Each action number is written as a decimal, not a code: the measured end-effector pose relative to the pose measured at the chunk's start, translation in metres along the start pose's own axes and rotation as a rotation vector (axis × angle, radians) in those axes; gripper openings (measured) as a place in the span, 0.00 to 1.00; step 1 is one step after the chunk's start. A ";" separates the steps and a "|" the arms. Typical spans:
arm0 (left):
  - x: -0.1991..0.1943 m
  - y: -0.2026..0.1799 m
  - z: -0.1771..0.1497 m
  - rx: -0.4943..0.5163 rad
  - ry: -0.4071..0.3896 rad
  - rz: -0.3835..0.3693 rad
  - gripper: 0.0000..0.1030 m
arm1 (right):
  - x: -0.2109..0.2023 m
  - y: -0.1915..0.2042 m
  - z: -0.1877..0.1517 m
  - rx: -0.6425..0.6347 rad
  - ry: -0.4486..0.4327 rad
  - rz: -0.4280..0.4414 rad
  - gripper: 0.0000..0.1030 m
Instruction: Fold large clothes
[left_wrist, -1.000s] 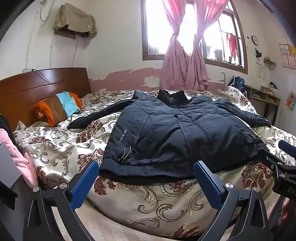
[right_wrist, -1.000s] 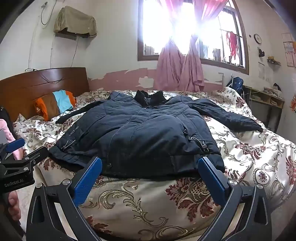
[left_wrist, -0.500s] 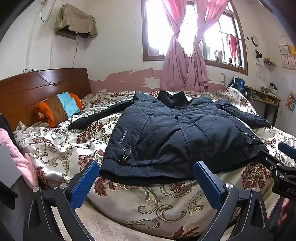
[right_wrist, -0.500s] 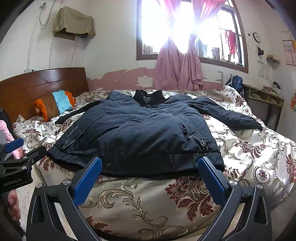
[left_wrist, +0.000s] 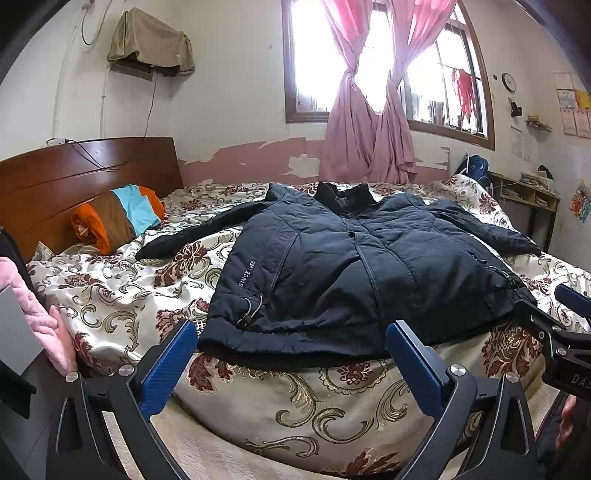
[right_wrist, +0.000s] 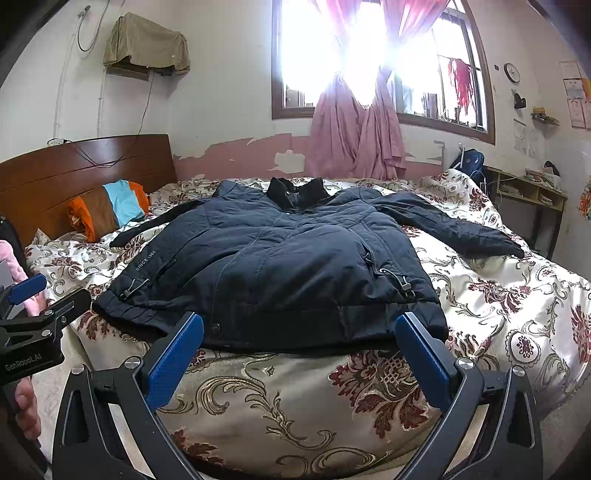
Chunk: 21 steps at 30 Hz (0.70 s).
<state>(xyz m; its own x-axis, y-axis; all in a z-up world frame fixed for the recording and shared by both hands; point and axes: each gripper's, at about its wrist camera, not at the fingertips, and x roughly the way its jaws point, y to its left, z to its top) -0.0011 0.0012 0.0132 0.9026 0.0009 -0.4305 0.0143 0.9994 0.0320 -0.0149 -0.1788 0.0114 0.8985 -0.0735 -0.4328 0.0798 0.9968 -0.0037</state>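
Observation:
A dark navy padded jacket (left_wrist: 354, 266) lies spread flat, front up, on the bed, collar toward the window and both sleeves stretched out to the sides; it also shows in the right wrist view (right_wrist: 280, 266). My left gripper (left_wrist: 291, 365) is open and empty, held just short of the jacket's hem at the foot of the bed. My right gripper (right_wrist: 299, 362) is open and empty, likewise just below the hem. Each gripper shows at the edge of the other's view.
The bed has a floral cream cover (left_wrist: 110, 295) and a wooden headboard (left_wrist: 74, 177) at the left. An orange, brown and blue pillow (left_wrist: 118, 218) lies by the headboard. A pink cloth (left_wrist: 40, 321) is at far left. A shelf unit (left_wrist: 524, 195) stands at right.
Both grippers have shifted very slightly; the jacket has not moved and both stay open.

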 end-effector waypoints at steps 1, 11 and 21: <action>0.000 0.000 0.001 0.000 0.000 0.000 1.00 | 0.000 0.000 0.000 0.000 0.000 0.000 0.99; -0.001 0.001 0.002 0.001 -0.001 0.001 1.00 | 0.000 -0.001 -0.001 0.001 0.001 0.001 0.99; 0.000 -0.001 -0.002 0.002 -0.005 0.002 1.00 | 0.000 -0.001 -0.001 0.003 0.001 0.001 0.99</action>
<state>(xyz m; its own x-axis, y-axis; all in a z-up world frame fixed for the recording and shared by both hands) -0.0021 0.0006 0.0119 0.9047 0.0031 -0.4260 0.0129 0.9993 0.0347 -0.0155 -0.1796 0.0107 0.8982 -0.0725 -0.4335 0.0801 0.9968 -0.0006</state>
